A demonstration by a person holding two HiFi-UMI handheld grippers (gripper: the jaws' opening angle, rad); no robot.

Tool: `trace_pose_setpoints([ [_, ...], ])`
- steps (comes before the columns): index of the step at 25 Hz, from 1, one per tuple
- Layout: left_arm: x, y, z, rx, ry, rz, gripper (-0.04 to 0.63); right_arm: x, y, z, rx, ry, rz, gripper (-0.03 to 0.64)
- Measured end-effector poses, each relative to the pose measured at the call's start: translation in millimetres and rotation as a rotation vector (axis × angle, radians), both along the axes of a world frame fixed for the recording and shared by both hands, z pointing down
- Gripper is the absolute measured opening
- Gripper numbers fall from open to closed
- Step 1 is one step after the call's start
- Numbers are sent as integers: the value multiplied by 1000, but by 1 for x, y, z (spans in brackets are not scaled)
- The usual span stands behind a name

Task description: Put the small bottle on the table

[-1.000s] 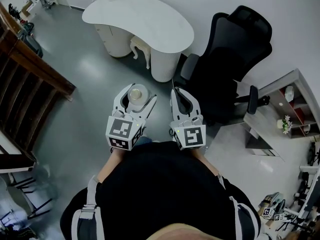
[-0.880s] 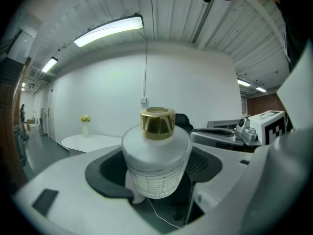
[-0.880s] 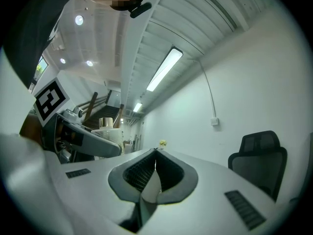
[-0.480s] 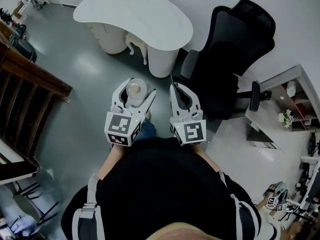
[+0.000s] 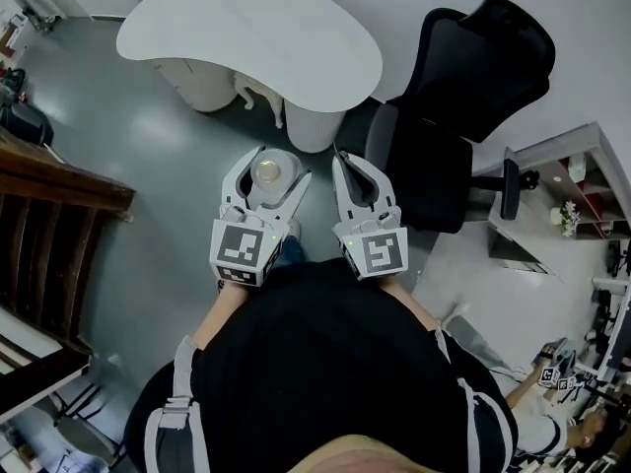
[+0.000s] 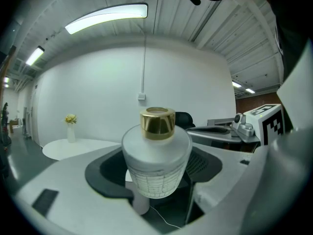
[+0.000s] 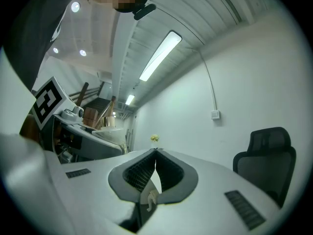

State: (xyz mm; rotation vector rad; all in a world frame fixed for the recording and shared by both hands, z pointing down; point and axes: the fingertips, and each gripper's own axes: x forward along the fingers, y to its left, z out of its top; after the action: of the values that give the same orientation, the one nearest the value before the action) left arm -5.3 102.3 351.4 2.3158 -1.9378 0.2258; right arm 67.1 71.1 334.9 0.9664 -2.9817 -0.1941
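The left hand-held gripper (image 6: 159,180) is clamped on the small bottle (image 6: 155,160), a frosted white one standing upright between the jaws with its gold cap (image 6: 157,124) on top. Beside it, the right hand-held gripper (image 7: 155,153) has its jaws together on nothing. Both hang over the grey floor (image 5: 168,166), short of the white tabletop (image 5: 266,28); a black office chair (image 5: 463,97) stands to the right.

Looks like an office: black swivel chair (image 5: 473,77) far right, curved white table (image 5: 276,28) far left, shelving (image 5: 552,144) at right, strip light (image 6: 105,17) overhead.
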Motion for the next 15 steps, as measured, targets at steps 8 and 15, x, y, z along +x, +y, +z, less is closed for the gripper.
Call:
trace_pose_setpoints([
  [8, -48, -50, 6, -16, 17, 73, 334, -43, -45, 7, -26, 40, 85, 23],
  [15, -64, -88, 13, -26, 23, 145, 334, -59, -73, 15, -21, 29, 139, 23],
])
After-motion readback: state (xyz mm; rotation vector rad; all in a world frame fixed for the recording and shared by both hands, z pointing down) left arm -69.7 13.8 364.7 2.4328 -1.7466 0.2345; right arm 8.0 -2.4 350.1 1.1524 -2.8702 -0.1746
